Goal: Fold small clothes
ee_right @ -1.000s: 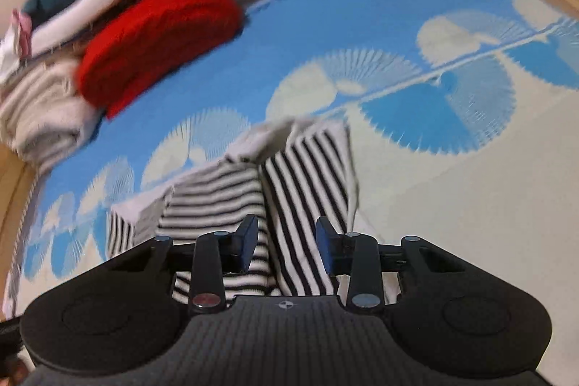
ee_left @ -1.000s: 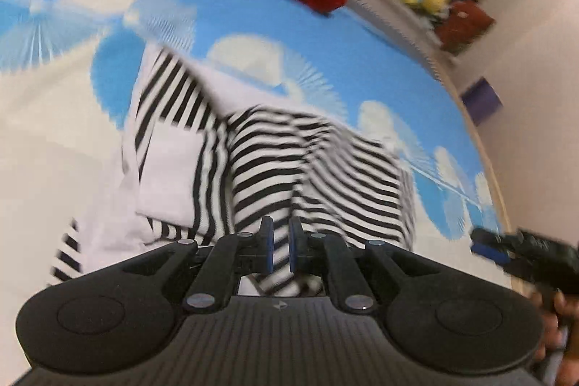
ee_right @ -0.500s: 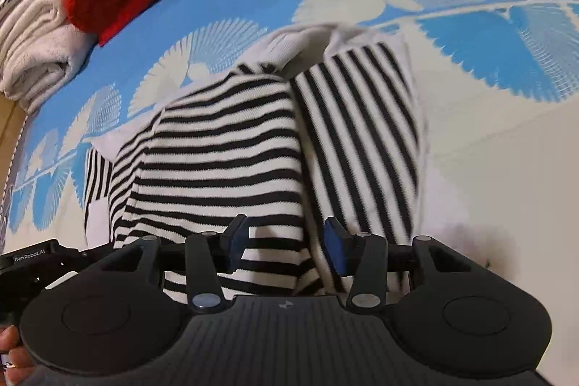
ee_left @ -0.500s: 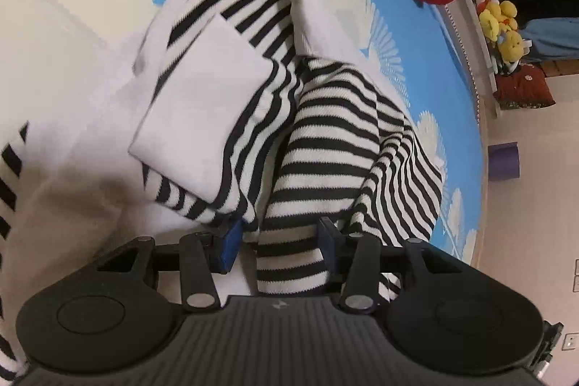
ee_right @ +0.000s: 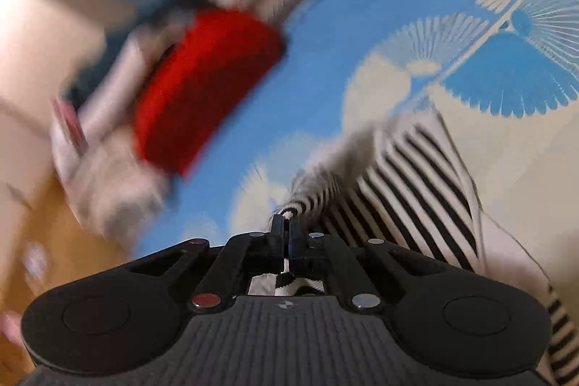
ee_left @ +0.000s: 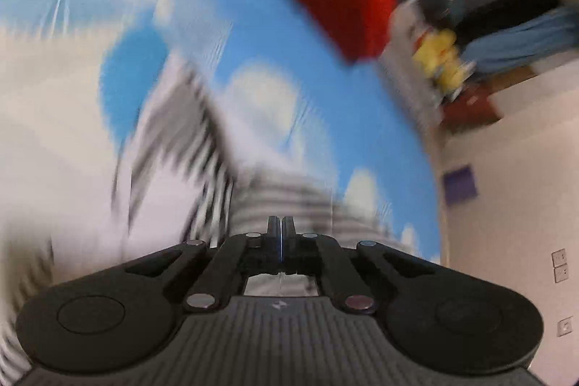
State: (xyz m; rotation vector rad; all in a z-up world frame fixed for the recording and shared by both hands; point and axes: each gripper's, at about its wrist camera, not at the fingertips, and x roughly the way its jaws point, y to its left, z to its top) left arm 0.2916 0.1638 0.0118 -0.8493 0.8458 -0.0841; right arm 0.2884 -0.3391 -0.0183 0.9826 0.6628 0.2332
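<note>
The black-and-white striped garment (ee_left: 286, 194) lies crumpled on the blue and cream patterned bedspread (ee_left: 253, 24). The left wrist view is badly blurred. My left gripper (ee_left: 281, 223) has its jaws closing tight, with striped cloth bunched right at the fingertips and showing beneath them. In the right wrist view the striped garment (ee_right: 409, 176) stretches away to the right. My right gripper (ee_right: 286, 223) is closing tight on a pinched fold of it. Cloth sticks out past the tips and hangs below the jaws.
A red knit piece (ee_right: 202, 82) lies at the far side of the bedspread (ee_right: 325, 42), beside folded pale clothes (ee_right: 108, 190). A wooden edge (ee_right: 54, 241) shows at the left. Yellow toys (ee_left: 441, 56) and a purple object (ee_left: 459, 185) lie beyond the bed.
Both grippers stood open over the striped cloth half a second ago; both are now shut with the cloth in them. Both views have swung, and the cloth is pulled up.
</note>
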